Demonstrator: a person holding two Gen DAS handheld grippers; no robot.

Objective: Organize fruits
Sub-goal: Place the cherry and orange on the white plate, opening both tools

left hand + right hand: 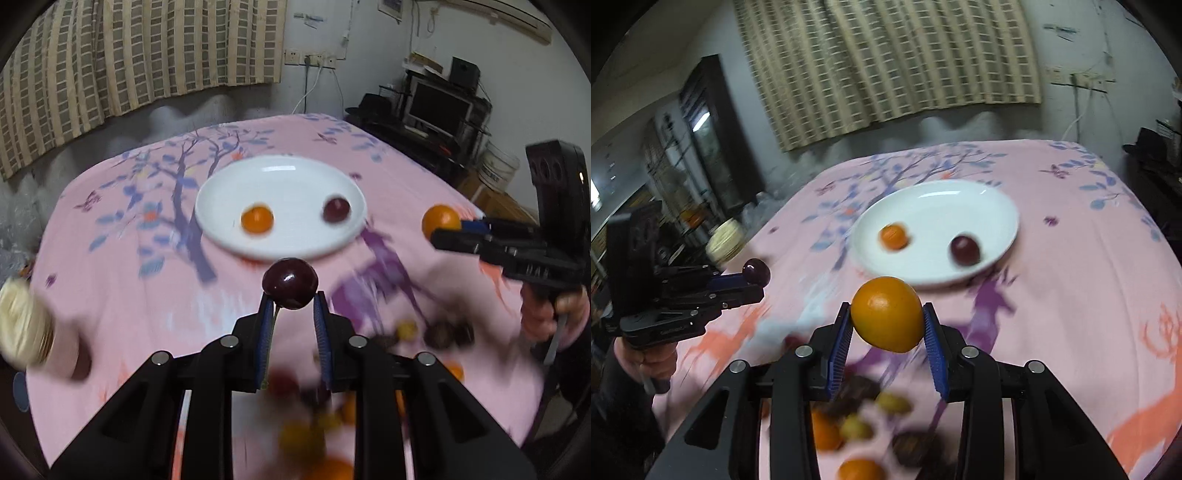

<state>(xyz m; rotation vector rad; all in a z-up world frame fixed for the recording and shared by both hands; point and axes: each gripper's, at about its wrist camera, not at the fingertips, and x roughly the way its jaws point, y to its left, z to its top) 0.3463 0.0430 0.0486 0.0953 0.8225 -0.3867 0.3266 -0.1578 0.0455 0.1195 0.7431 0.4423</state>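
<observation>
Carry step, both tools loaded. Your left gripper [290, 301] is clenched on a dark purple plum [290, 283], held above the pink tablecloth [118, 302] just short of the white plate [280, 173], which lies at 12 o'clock in that view. Your right gripper [887, 328] grasps an orange fruit [886, 314]; here the plate sits at 1 o'clock. Already on the plate: one small orange fruit [257, 219] and one plum [336, 210], apart. Loose fruits [857, 424] lie blurred beneath the tools. Next, judged: bring each fruit over a bare part of the plate, lower, then release gently so nothing rolls off.
</observation>
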